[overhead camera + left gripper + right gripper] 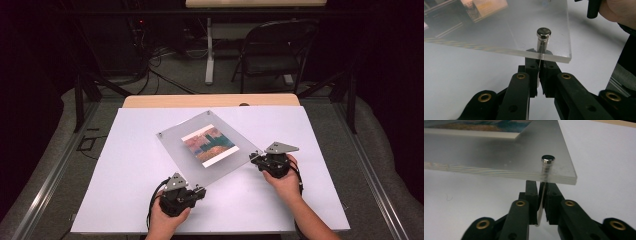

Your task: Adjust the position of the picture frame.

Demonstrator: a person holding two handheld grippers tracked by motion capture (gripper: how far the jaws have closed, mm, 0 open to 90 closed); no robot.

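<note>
While both grippers pinch a corner post each, we judge the step in hand as lifting or carrying the acrylic picture frame [207, 146] off the white worktop [125, 200]. The left gripper [198, 190] has its jaws nearly shut on the steel standoff pin [543, 37] under the frame's near corner; the clear panel sits just above the jaw tips. The right gripper [256, 158] has its jaws narrow too, clamped on the other standoff pin [547, 162] at its corner, pin shaft running down between the pads. The frame, with its colourful print [210, 145], spans between the two grippers, ahead of both jaws and tilted a bit. Next move likely calls for raising both hands evenly, keeping the panel level so that neither pin slips.
</note>
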